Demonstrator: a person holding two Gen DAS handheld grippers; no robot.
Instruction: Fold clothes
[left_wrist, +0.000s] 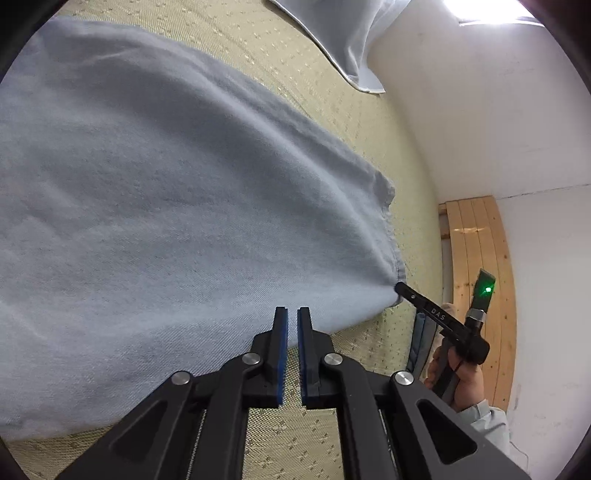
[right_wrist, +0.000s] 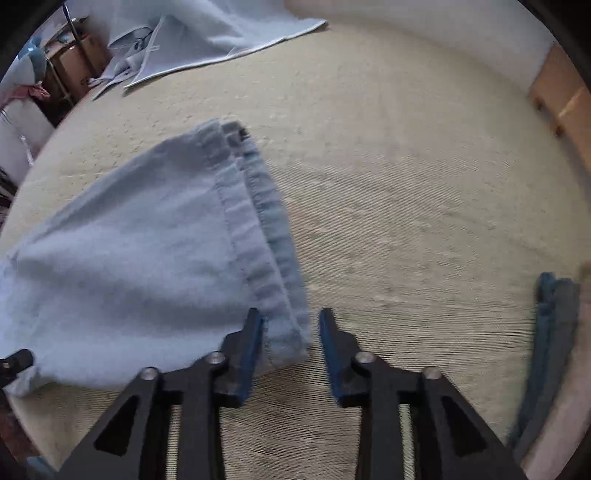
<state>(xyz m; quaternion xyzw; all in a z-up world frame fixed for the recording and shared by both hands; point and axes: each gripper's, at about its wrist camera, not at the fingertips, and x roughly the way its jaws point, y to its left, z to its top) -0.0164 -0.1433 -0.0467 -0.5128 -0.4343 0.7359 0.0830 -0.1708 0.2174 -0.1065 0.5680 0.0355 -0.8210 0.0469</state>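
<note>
The pale blue jeans leg (right_wrist: 140, 266) lies flat on the bed (right_wrist: 406, 184), long axis running left from the right hand-held gripper (right_wrist: 291, 325), whose half-open jaws straddle the hem corner ungripped. The left hand-held gripper (left_wrist: 292, 314), nearly shut, is empty over the cloth's near edge.

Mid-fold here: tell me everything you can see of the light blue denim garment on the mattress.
The light blue denim garment looks like faded jeans, soft and slightly wrinkled, lying flat on the woven beige mattress. Two stitched hems lie stacked, one leg over the other. The right gripper straddles the near hem corner, pads not visibly pressing. The left gripper sits shut at its near edge; whether it pinches cloth is unclear.
</note>
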